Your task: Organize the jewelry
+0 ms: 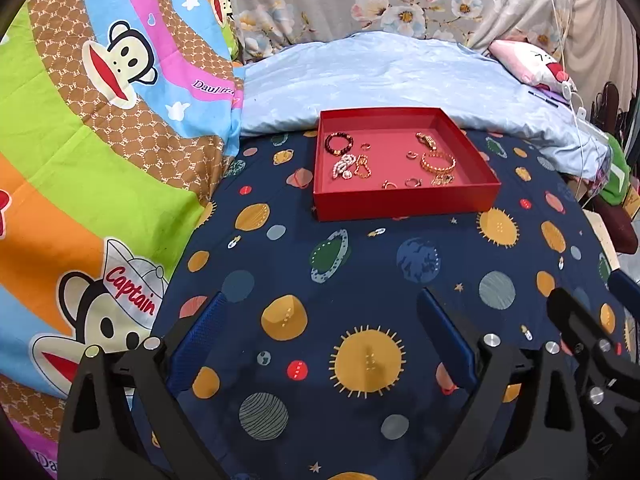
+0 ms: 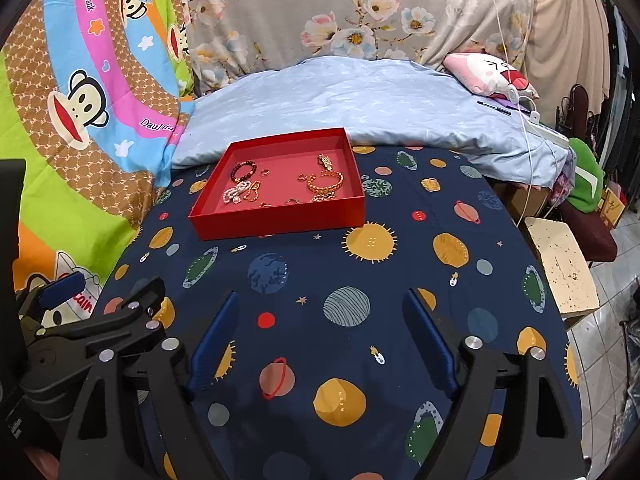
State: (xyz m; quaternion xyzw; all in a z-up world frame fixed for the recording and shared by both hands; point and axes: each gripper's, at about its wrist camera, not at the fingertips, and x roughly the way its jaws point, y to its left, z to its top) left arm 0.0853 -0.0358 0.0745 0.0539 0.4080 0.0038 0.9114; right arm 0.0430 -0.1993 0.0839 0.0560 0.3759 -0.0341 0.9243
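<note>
A shallow red box [image 1: 404,202] [image 2: 280,222] sits on the navy planet-print bedspread. It holds a dark bead bracelet [image 1: 338,143] [image 2: 244,171], a pearl piece [image 1: 343,166] [image 2: 235,194], a gold cuff bangle [image 1: 438,163] [image 2: 326,183], a gold chain [image 1: 426,140] [image 2: 326,161] and several small rings. My left gripper [image 1: 320,304] is open and empty, well short of the box. My right gripper [image 2: 320,300] is open and empty too, below the box. Each gripper shows at the edge of the other's view.
A light blue quilt [image 1: 380,76] [image 2: 360,100] lies behind the box. A colourful monkey-print blanket [image 1: 80,140] [image 2: 80,100] lies to the left. A pink plush [image 2: 492,74], white cables and a speckled stool [image 2: 564,272] are on the right, past the bed edge.
</note>
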